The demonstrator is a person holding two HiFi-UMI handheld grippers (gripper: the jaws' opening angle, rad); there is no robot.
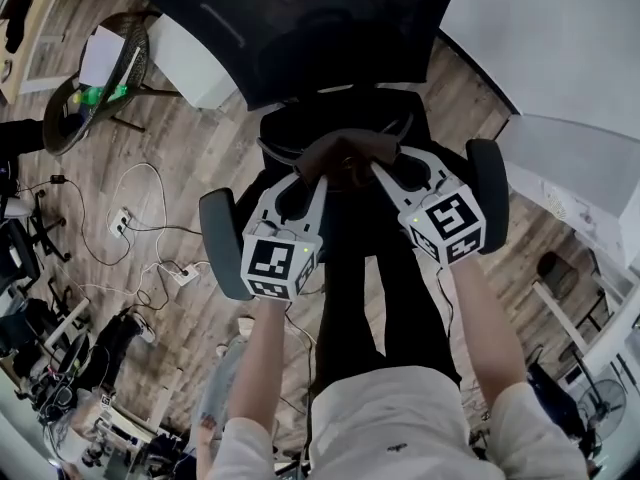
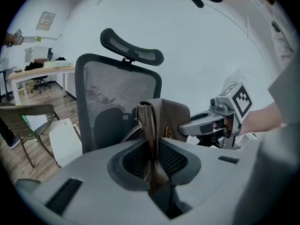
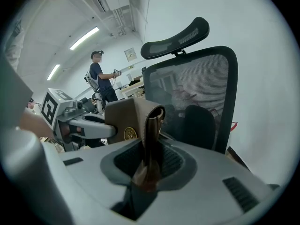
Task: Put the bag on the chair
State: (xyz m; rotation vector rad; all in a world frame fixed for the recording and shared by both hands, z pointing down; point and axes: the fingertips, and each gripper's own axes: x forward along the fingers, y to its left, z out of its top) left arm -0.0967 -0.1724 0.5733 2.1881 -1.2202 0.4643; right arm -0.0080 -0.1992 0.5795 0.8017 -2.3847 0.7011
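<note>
brown leather bag (image 1: 345,153) hangs between both grippers over the chair (image 1: 300,28) seat, at twelve o'clock from the person. the left gripper (image 1: 308,171) has its fingers clamped on one end of the bag's top, the right gripper (image 1: 388,171) on the other. if one side lets go early, the bag could swing, tip and slide off the seat's front.

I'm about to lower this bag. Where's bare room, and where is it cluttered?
Bare: what shows of the black office chair's seat, between its dark armrests, under the brown leather bag. Crowded: the floor at left, strewn with white power strips; the wicker chair holds papers.
</note>
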